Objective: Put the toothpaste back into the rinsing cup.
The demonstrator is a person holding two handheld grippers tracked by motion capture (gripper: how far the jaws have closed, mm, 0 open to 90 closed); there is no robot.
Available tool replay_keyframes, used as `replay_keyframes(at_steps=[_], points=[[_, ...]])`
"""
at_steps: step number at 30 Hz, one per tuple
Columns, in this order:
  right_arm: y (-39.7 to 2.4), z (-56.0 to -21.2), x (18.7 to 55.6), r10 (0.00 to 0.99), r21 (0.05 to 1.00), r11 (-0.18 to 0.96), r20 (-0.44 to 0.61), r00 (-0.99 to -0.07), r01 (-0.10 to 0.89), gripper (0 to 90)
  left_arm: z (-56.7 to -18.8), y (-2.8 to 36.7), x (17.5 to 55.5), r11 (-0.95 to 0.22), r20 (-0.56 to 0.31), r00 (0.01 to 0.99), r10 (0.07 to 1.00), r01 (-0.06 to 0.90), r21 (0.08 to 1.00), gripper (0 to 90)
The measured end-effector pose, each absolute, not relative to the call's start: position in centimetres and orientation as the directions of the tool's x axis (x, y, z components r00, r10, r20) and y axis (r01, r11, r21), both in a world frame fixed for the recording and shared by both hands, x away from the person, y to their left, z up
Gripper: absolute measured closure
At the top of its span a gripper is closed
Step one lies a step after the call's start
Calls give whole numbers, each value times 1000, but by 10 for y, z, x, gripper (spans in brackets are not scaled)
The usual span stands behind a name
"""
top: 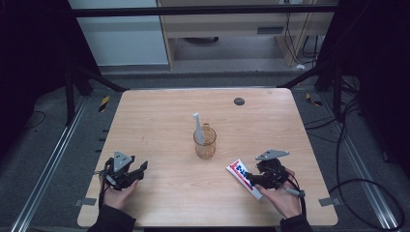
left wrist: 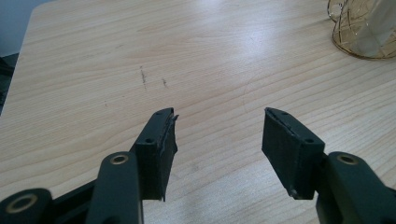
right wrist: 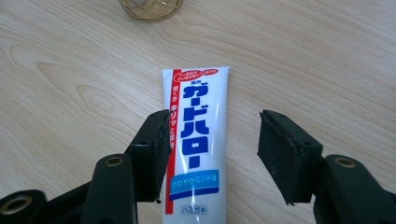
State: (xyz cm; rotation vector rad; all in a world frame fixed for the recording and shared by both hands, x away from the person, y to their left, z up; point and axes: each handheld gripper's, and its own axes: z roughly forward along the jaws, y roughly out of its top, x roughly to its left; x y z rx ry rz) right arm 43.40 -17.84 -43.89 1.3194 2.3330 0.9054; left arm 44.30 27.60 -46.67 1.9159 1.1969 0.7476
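R tool [right wrist: 212, 156] open | toothpaste tube [right wrist: 196, 140] flat btwn jaws, prob untouched

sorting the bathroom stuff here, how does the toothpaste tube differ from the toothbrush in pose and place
The toothpaste tube lies flat on the table; the toothbrush stands upright, leaning a little. The tube rests on bare wood near the table's front right, while the toothbrush sits inside the amber glass cup at the centre. The tube bears red and blue print; the toothbrush looks plain. Both are mostly white.
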Motion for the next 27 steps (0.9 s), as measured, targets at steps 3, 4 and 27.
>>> replay_keyframes(at_steps=[3,4,27], points=[[-173,-439,437,844,648,389,35,-536,655,422,-467,276,443,-288,89,394,915,481,828,440],[-171,-440,439,842,647,392,34,-539,654,421,-467,276,443,-287,88,394,915,482,828,440],[-151,-458,462,835,555,436,44,-548,709,376,-468,276,444,-288,85,397,914,487,825,437]])
